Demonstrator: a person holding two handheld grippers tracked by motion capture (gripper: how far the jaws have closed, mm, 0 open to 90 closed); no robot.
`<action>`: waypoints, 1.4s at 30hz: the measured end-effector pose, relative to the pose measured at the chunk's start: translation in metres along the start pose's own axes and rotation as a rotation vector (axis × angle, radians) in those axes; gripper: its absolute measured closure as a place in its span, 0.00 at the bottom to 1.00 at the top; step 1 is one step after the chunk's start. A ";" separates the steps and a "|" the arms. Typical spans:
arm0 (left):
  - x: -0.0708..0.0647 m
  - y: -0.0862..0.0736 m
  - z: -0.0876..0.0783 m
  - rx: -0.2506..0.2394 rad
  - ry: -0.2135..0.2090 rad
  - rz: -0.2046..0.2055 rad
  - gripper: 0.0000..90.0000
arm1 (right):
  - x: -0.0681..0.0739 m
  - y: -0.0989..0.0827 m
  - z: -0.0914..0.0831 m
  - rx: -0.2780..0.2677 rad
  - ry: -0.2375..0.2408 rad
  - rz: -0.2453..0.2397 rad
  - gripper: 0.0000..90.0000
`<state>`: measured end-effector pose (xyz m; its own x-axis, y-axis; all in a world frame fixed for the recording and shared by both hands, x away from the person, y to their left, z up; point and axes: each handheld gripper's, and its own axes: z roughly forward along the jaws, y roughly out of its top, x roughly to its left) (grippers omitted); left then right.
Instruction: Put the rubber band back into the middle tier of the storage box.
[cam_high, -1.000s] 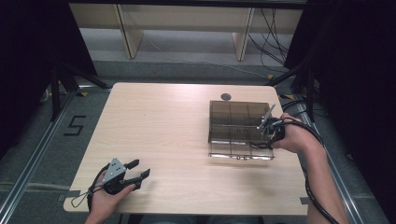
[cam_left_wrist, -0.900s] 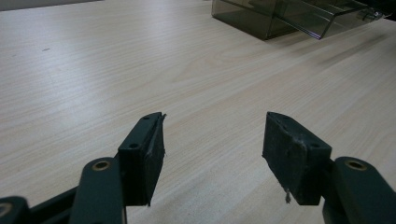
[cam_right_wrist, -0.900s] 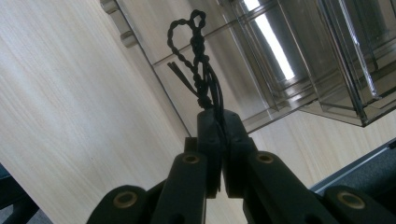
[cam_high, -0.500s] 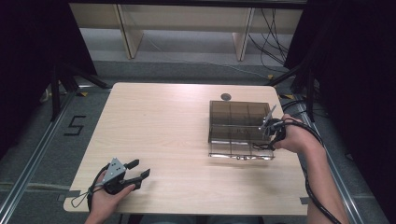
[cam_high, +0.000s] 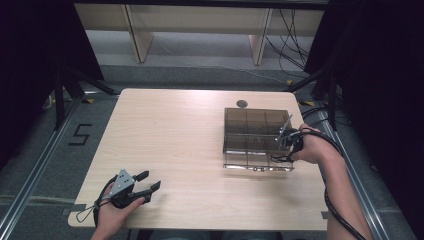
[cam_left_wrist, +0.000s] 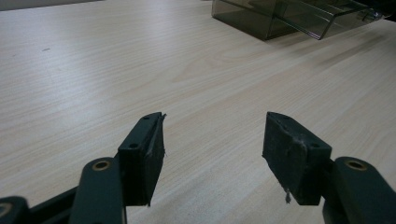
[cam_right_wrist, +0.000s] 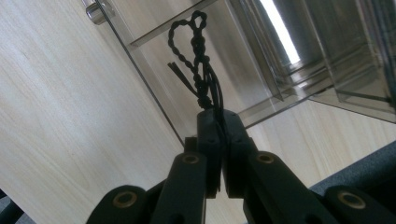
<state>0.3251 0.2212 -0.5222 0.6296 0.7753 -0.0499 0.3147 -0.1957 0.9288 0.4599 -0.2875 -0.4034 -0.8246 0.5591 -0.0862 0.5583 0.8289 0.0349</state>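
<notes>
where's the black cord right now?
The black cord is pinched in the right gripper, sticking up past the jaws in the right gripper view, over the clear box at the table's right side.

The pale wood-grain worktop (cam_high: 175, 140) stands on a grey floor (cam_high: 45, 150). A small dark round disc (cam_high: 242, 103) sits at the worktop's far edge, just beyond the box. On the floor at the left, a "5" (cam_high: 80, 135) is marked in black. Metal rails (cam_high: 30, 175) run along the floor on the left and right. Far off stands a light shelf unit (cam_high: 200, 20), with cables (cam_high: 285, 45) trailing at its right. Black curtains (cam_high: 380, 75) hang on both sides.
</notes>
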 end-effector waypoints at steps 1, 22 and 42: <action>0.000 0.000 0.000 -0.001 -0.001 -0.002 0.42 | -0.001 0.001 0.002 -0.012 0.002 -0.022 0.98; 0.000 0.000 0.000 -0.001 0.000 0.000 0.42 | -0.004 0.007 0.015 0.021 0.019 -0.011 0.97; -0.001 0.000 0.000 -0.002 0.000 -0.015 0.42 | -0.004 0.009 0.017 -0.011 0.029 -0.034 0.89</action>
<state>0.3244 0.2207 -0.5225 0.6244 0.7785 -0.0641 0.3229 -0.1825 0.9287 0.4694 -0.2827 -0.4196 -0.8452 0.5312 -0.0587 0.5294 0.8472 0.0433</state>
